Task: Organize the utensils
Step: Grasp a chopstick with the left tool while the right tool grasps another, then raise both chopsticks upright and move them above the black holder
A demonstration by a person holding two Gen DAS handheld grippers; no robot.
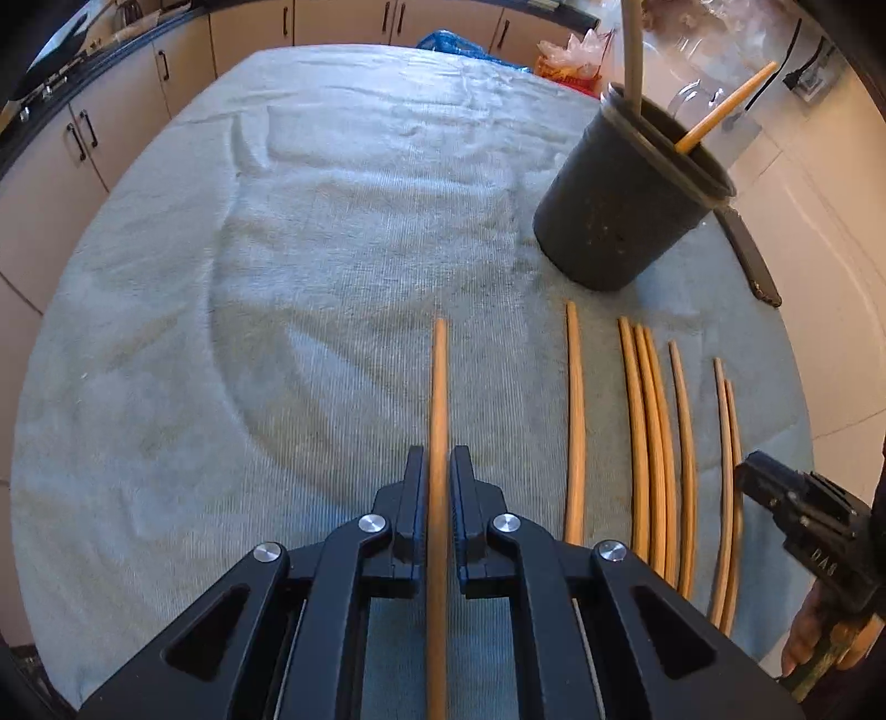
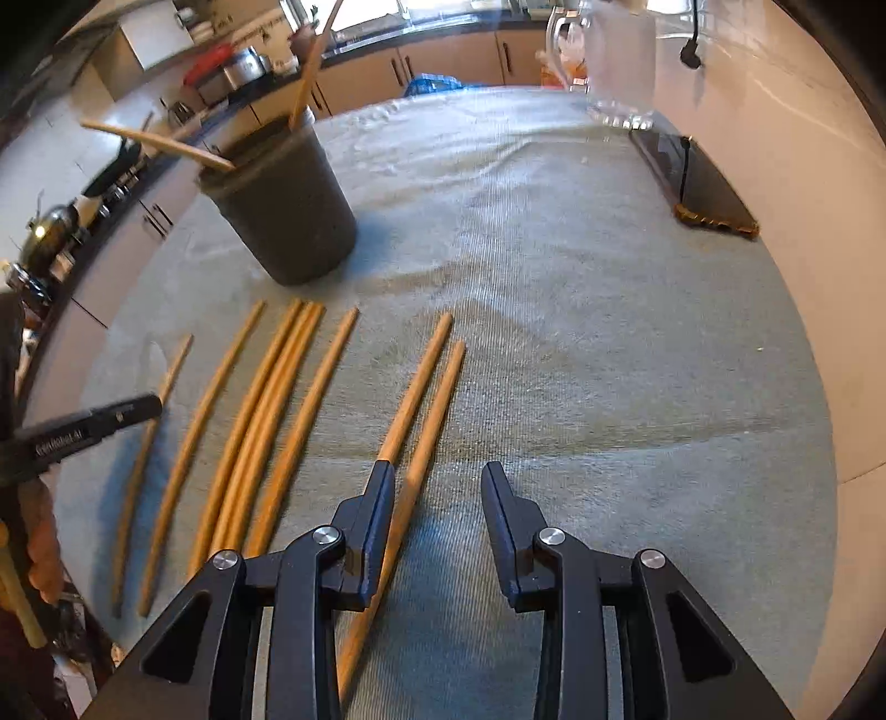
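Loads of open towel (image 1: 277, 249) across the left and centre of the left wrist view; dark cup (image 1: 626, 205) blocks the upper right, loose chopsticks (image 1: 653, 443) crowd the lower right.

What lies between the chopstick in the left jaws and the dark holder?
Only bare towel between the held chopstick and the holder, per the left wrist view.

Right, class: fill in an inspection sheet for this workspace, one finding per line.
Surface: grey-green towel covers the table, wrinkled.
Job's things: dark holder upright with two utensils inside; loose chopsticks in a row on the towel.
Clutter: plastic bags and a clear jug at the far edge.
Grippers: left gripper shut on one chopstick; right gripper open over the rightmost pair.
Cables: black cable and plug by the wall.
Surroundings: kitchen cabinets, counter.
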